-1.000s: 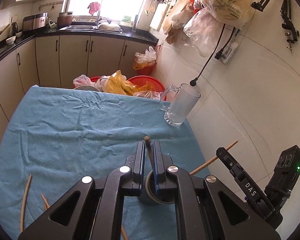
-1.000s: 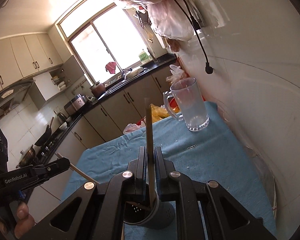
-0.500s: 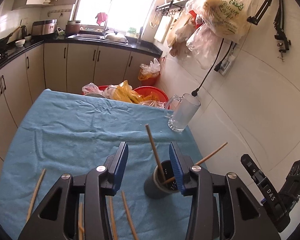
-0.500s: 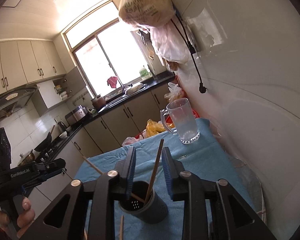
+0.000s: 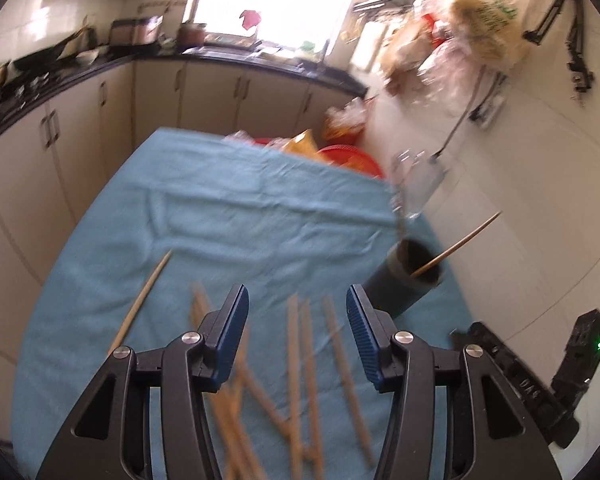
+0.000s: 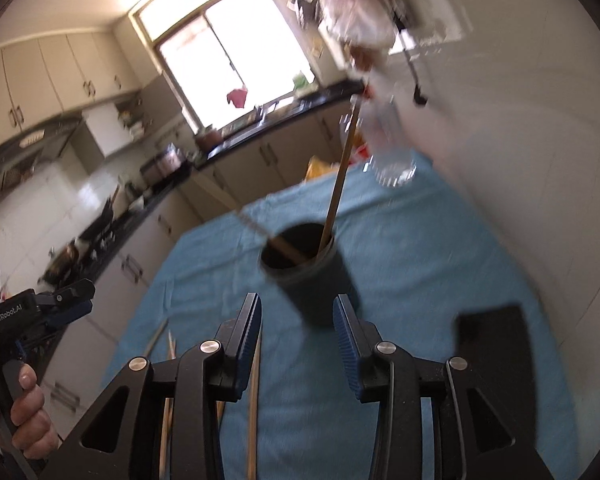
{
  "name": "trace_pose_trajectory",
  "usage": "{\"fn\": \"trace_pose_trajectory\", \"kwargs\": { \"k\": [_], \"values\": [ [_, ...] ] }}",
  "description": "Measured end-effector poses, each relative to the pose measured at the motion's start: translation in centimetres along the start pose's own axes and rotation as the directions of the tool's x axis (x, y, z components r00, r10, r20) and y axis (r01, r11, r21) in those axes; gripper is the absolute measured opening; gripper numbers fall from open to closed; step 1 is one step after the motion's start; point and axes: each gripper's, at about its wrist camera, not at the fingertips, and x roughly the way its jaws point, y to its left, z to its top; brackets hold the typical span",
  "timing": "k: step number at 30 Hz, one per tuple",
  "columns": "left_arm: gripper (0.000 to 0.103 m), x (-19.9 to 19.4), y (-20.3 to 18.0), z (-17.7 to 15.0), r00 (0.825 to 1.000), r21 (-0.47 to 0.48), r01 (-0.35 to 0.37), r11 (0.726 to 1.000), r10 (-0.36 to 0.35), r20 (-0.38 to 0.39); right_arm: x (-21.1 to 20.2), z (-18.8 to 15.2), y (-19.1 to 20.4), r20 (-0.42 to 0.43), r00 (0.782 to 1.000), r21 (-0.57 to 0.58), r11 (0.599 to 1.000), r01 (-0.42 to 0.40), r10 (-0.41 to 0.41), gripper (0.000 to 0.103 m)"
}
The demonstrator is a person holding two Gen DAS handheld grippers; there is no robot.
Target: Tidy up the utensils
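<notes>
A dark grey utensil holder point(image 5: 410, 276) stands on the blue cloth point(image 5: 240, 216) at the right, with wooden chopsticks point(image 5: 456, 246) leaning in it. It also shows in the right wrist view point(image 6: 308, 276), holding two chopsticks point(image 6: 340, 184). Several loose chopsticks point(image 5: 296, 364) lie on the cloth under my left gripper point(image 5: 296, 338), which is open and empty above them. My right gripper point(image 6: 298, 346) is open and empty, just in front of the holder. The left gripper also shows at the left edge of the right wrist view point(image 6: 66, 300).
A clear glass mug point(image 5: 418, 184) stands at the far right corner of the table, near the white wall. A flat black object point(image 6: 496, 356) lies on the cloth at the right. Red bins with bags point(image 5: 340, 152) stand beyond the table's far edge. Cabinets line the left.
Both grippers opened and let go of their chopsticks, which now stand in the holder. Both have pulled back; the left has swung left over the loose chopsticks.
</notes>
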Motion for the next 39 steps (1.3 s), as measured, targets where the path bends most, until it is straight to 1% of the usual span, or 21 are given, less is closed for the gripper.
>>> {"fn": "trace_pose_trajectory", "kwargs": {
  "k": [3, 7, 10, 12, 13, 14, 16, 17, 19, 20, 22, 23, 24, 26, 27, 30, 32, 35, 36, 37, 39],
  "values": [
    [0.050, 0.6, 3.3, -2.6, 0.998, -0.047, -0.052, 0.998, 0.050, -0.042, 1.0, -1.6, 0.3, -0.052, 0.999, -0.008, 1.000, -0.008, 0.007, 0.040],
    [0.050, 1.7, 7.2, -6.0, 0.990, -0.107, -0.097, 0.989, 0.085, -0.114, 1.8, -3.2, 1.3, -0.096, 0.995, -0.034, 0.999, -0.019, 0.016, 0.040],
    [0.050, 2.4, 9.2, -8.0, 0.984, -0.146, -0.112, 0.983, 0.089, -0.156, 2.5, -3.9, 2.2, -0.141, 0.989, -0.052, 0.997, -0.049, 0.041, 0.040],
    [0.050, 2.5, 9.7, -8.7, 0.982, -0.157, -0.110, 0.981, 0.083, -0.168, 3.0, -4.5, 2.8, -0.170, 0.983, -0.057, 0.996, -0.072, 0.061, 0.040],
    [0.050, 2.4, 10.0, -9.0, 0.982, -0.158, -0.110, 0.981, 0.083, -0.170, 3.1, -4.7, 3.1, -0.182, 0.981, -0.056, 0.995, -0.081, 0.070, 0.039],
    [0.050, 2.3, 10.2, -9.2, 0.982, -0.158, -0.109, 0.981, 0.082, -0.168, 3.5, -4.8, 3.4, -0.204, 0.975, -0.054, 0.994, -0.100, 0.087, 0.034],
    [0.050, 2.0, 10.3, -9.2, 0.983, -0.161, -0.107, 0.981, 0.081, -0.163, 4.0, -5.2, 4.4, -0.233, 0.966, -0.070, 0.989, -0.128, 0.109, 0.033],
    [0.050, 1.8, 10.5, -9.2, 0.984, -0.167, -0.102, 0.981, 0.076, -0.158, 4.4, -5.3, 5.0, -0.256, 0.958, -0.077, 0.985, -0.151, 0.127, 0.032],
    [0.050, 1.5, 10.7, -9.2, 0.986, -0.174, -0.098, 0.980, 0.072, -0.153, 5.6, -5.7, 6.2, -0.313, 0.934, -0.072, 0.977, -0.201, 0.170, 0.030],
    [0.050, 1.5, 10.8, -9.2, 0.986, -0.175, -0.099, 0.980, 0.072, -0.152, 6.2, -5.8, 6.9, -0.337, 0.926, -0.079, 0.974, -0.210, 0.173, 0.030],
    [0.050, 1.2, 11.0, -9.3, 0.986, -0.178, -0.099, 0.979, 0.072, -0.149, 7.6, -6.2, 8.6, -0.377, 0.915, -0.138, 0.968, -0.212, 0.146, 0.030],
    [0.050, 1.0, 11.2, -9.3, 0.987, -0.181, -0.097, 0.979, 0.071, -0.147, 8.1, -6.3, 9.6, -0.385, 0.913, -0.166, 0.963, -0.211, 0.134, 0.030],
    [0.050, 1.0, 11.3, -9.3, 0.987, -0.183, -0.097, 0.978, 0.070, -0.146, 8.7, -6.3, 10.4, -0.396, 0.909, -0.186, 0.958, -0.219, 0.131, 0.030],
    [0.050, 0.7, 11.7, -9.4, 0.987, -0.189, -0.096, 0.977, 0.069, -0.144, 10.2, -6.5, 12.1, -0.434, 0.892, -0.221, 0.944, -0.245, 0.130, 0.030],
    [0.050, 0.5, 11.9, -9.5, 0.987, -0.192, -0.096, 0.977, 0.069, -0.143, 10.9, -6.5, 12.6, -0.442, 0.888, -0.230, 0.941, -0.248, 0.127, 0.030],
    [0.050, 0.1, 12.6, -9.6, 0.988, -0.198, -0.095, 0.976, 0.068, -0.140, 13.6, -6.7, 14.6, -0.479, 0.873, -0.288, 0.923, -0.255, 0.092, 0.030],
    [0.050, -0.2, 13.1, -9.7, 0.988, -0.198, -0.094, 0.976, 0.068, -0.137, 15.1, -7.0, 15.7, -0.490, 0.869, -0.328, 0.911, -0.251, 0.063, 0.030],
    [0.050, -0.4, 13.9, -9.9, 0.988, -0.204, -0.097, 0.974, 0.070, -0.135, 16.6, -7.4, 17.0, -0.503, 0.864, -0.399, 0.879, -0.260, 0.027, 0.029],
    [0.050, -0.4, 14.2, -9.9, 0.988, -0.208, -0.097, 0.973, 0.069, -0.137, 17.1, -7.7, 17.4, -0.506, 0.862, -0.429, 0.865, -0.260, 0.008, 0.028],
    [0.050, -0.3, 14.4, -9.9, 0.988, -0.212, -0.097, 0.972, 0.068, -0.138, 17.6, -7.9, 17.9, -0.504, 0.864, -0.454, 0.854, -0.256, -0.009, 0.024],
    [0.050, -0.3, 14.9, -10.0, 0.988, -0.220, -0.098, 0.971, 0.068, -0.139, 18.5, -8.1, 18.3, -0.497, 0.867, -0.490, 0.838, -0.239, -0.043, 0.020]
  ]
}}
